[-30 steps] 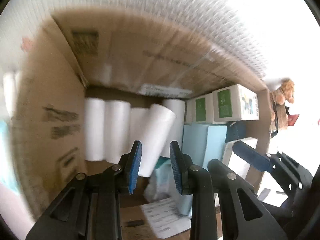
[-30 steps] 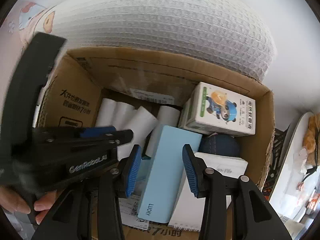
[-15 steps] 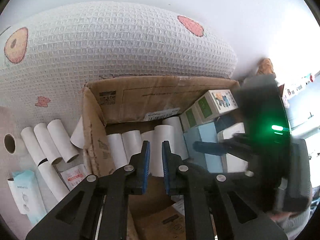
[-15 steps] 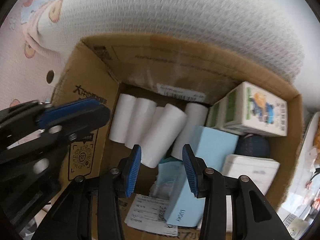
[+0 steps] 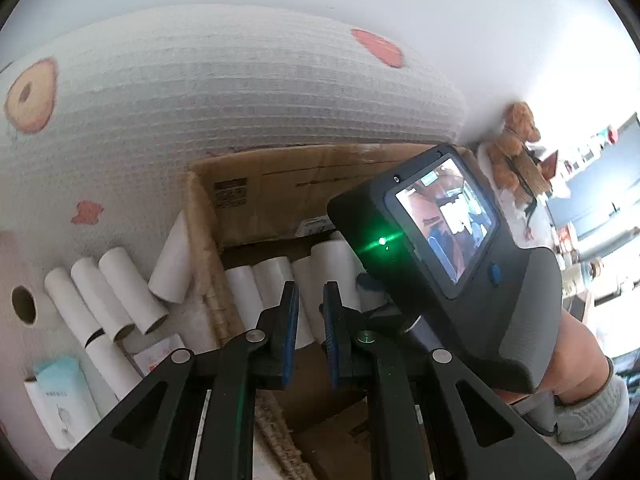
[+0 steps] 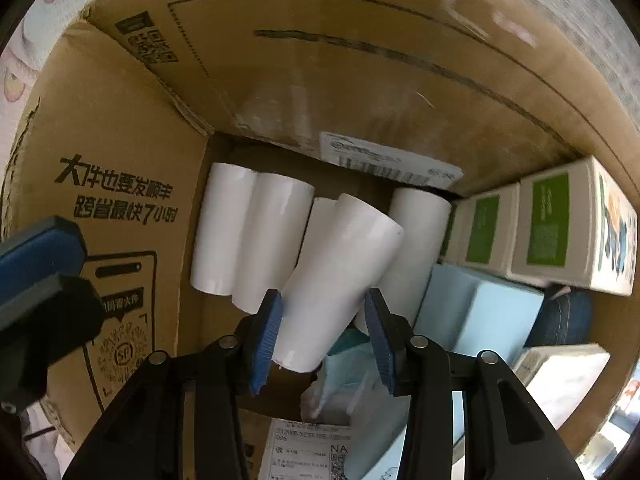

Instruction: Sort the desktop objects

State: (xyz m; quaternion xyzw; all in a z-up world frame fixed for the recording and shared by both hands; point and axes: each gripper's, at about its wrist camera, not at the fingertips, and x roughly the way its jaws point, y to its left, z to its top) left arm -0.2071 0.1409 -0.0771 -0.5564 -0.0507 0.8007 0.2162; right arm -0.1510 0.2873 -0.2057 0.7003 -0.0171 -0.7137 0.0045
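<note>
A cardboard box (image 6: 120, 128) holds several white paper rolls (image 6: 248, 236) standing side by side. One white roll (image 6: 336, 280) lies tilted on top of them. My right gripper (image 6: 322, 336) is open inside the box, its blue pads on either side of the tilted roll's near end. My left gripper (image 5: 310, 332) is above the box's left wall (image 5: 206, 264), its pads close together with nothing between them. Several more white rolls (image 5: 108, 300) lie outside on the mat to the left of the box.
The box also holds green-and-white cartons (image 6: 552, 224), a light blue box (image 6: 480, 312), a dark blue round thing (image 6: 568, 316) and a paper slip (image 6: 308, 452). A white pouch (image 5: 60, 396) lies on the mat. My right gripper's body with its screen (image 5: 444, 224) fills the left view's right side.
The left gripper has narrowed and pulled back out of the box, leaving the roll tilted on the others. The right gripper has moved down into the box around that roll.
</note>
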